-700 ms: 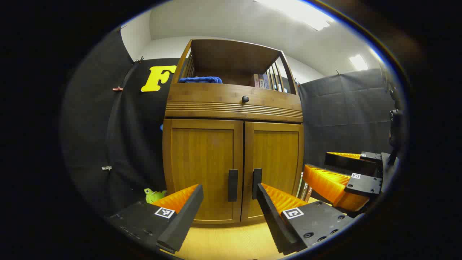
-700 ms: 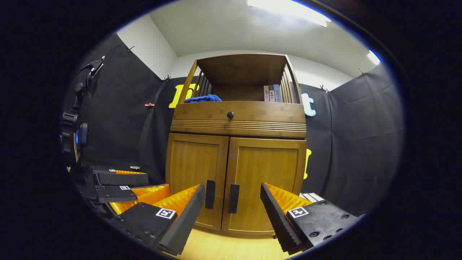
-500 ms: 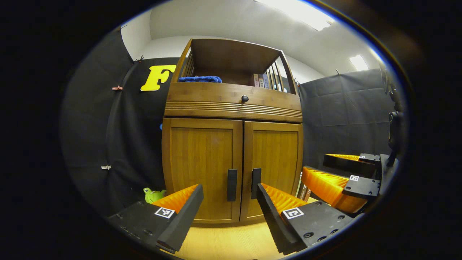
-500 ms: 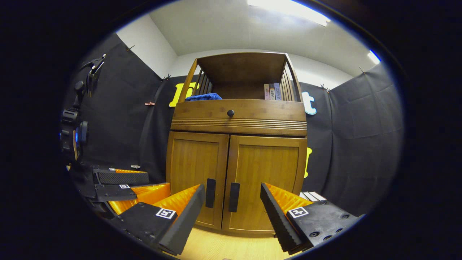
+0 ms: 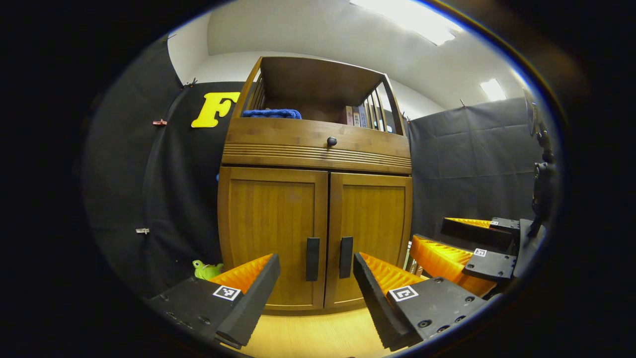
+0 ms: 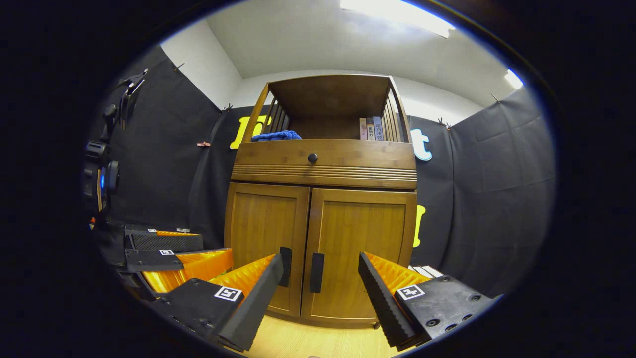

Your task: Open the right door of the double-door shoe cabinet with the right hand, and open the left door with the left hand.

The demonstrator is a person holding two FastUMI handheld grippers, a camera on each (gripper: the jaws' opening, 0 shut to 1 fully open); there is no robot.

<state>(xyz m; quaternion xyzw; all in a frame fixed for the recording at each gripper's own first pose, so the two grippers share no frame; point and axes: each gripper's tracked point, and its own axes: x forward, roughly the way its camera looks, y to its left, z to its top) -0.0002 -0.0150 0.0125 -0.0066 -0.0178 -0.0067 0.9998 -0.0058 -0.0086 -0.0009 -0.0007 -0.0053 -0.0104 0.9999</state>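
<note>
The shoe cabinet [image 5: 315, 219] stands in the middle of both views, with both doors closed. The left gripper [image 5: 316, 293] and the right gripper [image 6: 320, 293] are spread wide at the bottom of the frame, holding nothing.

Brown wooden double-door shoe cabinet [image 5: 313, 219] stands with both doors closed; two black vertical handles [image 5: 312, 252] sit side by side at the centre seam. Left claw [image 5: 316, 293] is spread wide, short of the doors. Right claw [image 5: 459, 243] sits at right, also spread.
</note>
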